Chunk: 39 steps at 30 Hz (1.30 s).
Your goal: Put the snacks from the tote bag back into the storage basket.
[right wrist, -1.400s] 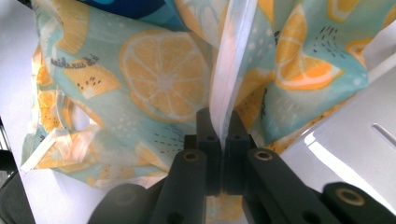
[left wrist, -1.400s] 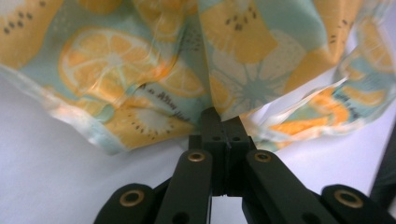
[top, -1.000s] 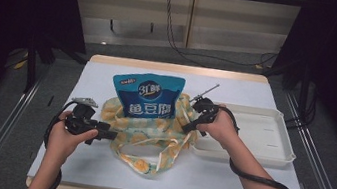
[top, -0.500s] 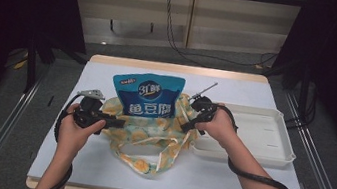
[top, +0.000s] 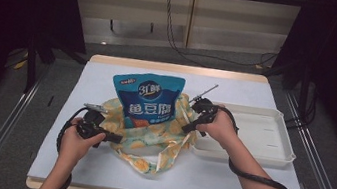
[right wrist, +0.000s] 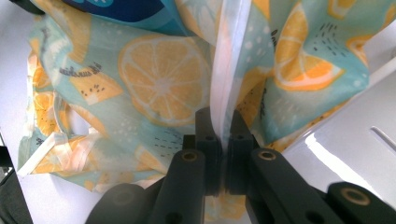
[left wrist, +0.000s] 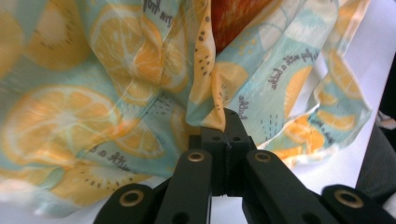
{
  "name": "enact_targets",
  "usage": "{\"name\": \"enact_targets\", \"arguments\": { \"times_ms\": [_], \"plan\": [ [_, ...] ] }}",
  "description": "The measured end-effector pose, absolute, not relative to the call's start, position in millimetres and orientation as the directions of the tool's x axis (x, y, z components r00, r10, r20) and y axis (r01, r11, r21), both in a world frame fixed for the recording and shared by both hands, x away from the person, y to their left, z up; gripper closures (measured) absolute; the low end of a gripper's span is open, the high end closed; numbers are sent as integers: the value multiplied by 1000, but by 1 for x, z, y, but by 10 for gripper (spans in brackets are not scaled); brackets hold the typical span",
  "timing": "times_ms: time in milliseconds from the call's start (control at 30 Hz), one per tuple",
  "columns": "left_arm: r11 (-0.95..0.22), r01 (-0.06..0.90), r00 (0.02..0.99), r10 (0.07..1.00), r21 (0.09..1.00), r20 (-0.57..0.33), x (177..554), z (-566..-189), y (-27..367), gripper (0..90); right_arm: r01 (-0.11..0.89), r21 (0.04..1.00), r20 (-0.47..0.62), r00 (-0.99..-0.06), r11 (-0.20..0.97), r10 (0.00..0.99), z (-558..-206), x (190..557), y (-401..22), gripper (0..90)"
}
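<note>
A cloth bag [top: 149,139] printed with orange slices lies on the white table, and a blue snack pouch [top: 148,99] stands in it. My left gripper [top: 117,139] is at the bag's left side. Its jaws have just been closing and are now shut on a fold of the cloth [left wrist: 205,107], as the left gripper [left wrist: 226,119] view shows. My right gripper [top: 187,127] is at the bag's right side, shut on the white-edged rim [right wrist: 229,56]. The right gripper [right wrist: 220,116] pinches that rim between its pads, with its grip just tightened a little.
A white plastic tray [top: 268,157] stands to the right of the bag, with its near-left corner touching the cloth; its glossy surface [right wrist: 345,154] lies beside my right jaws. The bag's handles trail toward the table's [top: 243,186] front edge. Dark floor and metal rails surround the table.
My left hand has moved right to the bag and dipped, and its jaws have closed on the cloth. The right hand has stayed where it was, holding the rim.
</note>
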State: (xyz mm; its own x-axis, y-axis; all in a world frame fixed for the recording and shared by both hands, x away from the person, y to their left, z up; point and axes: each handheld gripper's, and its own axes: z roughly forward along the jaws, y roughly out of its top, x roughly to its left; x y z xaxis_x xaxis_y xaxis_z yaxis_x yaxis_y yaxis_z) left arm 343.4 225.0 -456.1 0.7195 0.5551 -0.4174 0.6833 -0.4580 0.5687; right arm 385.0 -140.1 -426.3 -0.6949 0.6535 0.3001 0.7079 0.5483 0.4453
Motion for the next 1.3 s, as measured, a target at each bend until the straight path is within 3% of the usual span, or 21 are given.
{"name": "enact_targets", "arguments": {
  "times_ms": [167,333,433,633,900,1300],
  "plan": [
    [-461,663,733,559,590,-387,344,-449,226,889,700,448,291,-702,556,650,-423,386,-142,830],
    [-452,644,734,591,617,-334,341,-434,228,616,700,450,279,-700,555,657,-417,383,-142,665],
    [-419,655,712,620,629,-329,341,-427,229,397,689,464,262,-707,556,657,-409,382,-144,581],
    [-397,652,707,626,646,-329,340,-418,229,189,661,490,249,-731,568,635,-391,380,-145,493],
    [-426,669,703,629,609,-332,343,-417,232,127,633,528,222,-747,567,627,-363,381,-145,355],
    [-402,668,701,622,626,-349,344,-408,233,101,561,585,186,-795,585,577,-327,386,-129,282]
  ]
}}
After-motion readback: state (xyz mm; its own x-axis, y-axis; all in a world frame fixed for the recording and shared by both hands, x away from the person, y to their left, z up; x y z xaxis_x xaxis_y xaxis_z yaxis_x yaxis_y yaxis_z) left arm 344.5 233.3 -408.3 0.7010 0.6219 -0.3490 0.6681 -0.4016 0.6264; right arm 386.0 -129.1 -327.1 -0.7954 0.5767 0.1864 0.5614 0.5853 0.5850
